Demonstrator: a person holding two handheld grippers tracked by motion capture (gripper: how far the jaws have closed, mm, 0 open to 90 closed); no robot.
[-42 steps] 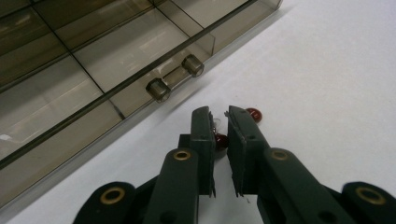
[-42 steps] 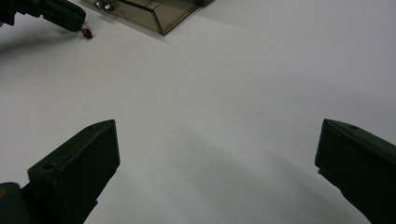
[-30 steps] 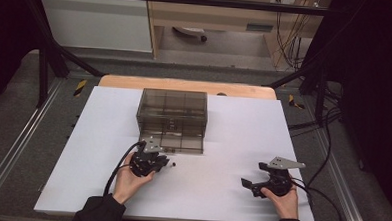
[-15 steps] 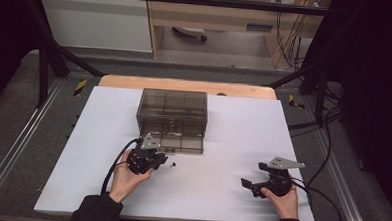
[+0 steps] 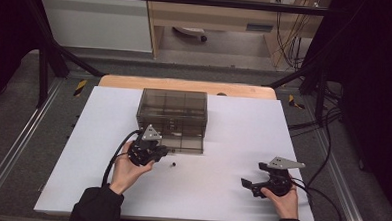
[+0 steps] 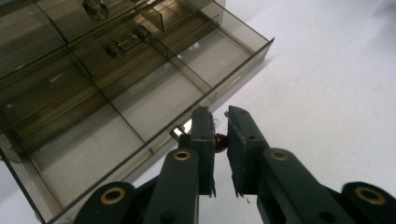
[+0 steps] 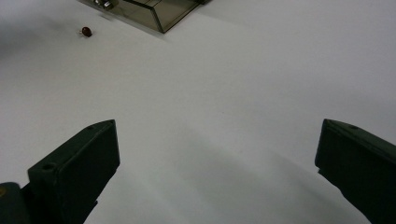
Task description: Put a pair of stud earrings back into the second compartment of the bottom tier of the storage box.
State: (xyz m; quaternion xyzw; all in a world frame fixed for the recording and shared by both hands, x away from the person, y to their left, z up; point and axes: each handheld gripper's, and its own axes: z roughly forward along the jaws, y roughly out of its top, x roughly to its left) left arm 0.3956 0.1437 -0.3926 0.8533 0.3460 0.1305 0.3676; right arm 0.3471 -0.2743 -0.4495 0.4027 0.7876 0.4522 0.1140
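A smoky see-through drawer cabinet [image 5: 173, 109] stands at the middle of the white table. Its bottom drawer [image 6: 116, 135] is pulled out, and the divided compartments look bare. My left gripper [image 5: 162, 150] hovers at the drawer's front edge. Its jaws [image 6: 219, 116] are shut on a small red part [image 6: 221, 140] with a shiny end. A second small dark red part [image 5: 172, 164] lies on the table just right of that gripper and appears far off in the right gripper view [image 7: 86, 31]. My right gripper [image 5: 247, 185] rests near the front right, with open jaws [image 7: 217, 140] and nothing between them.
The white tabletop [image 5: 243, 132] is ringed by a black frame and grey floor. Cables trail from both grippers. The drawer's corner [image 7: 156, 14] sits at the far edge of the right gripper view. Upper drawers [image 6: 112, 46] hold small metal pieces.
My left gripper has lifted and shifted slightly toward the cabinet with the red part still pinched. The right gripper and the loose part on the table have stayed put.
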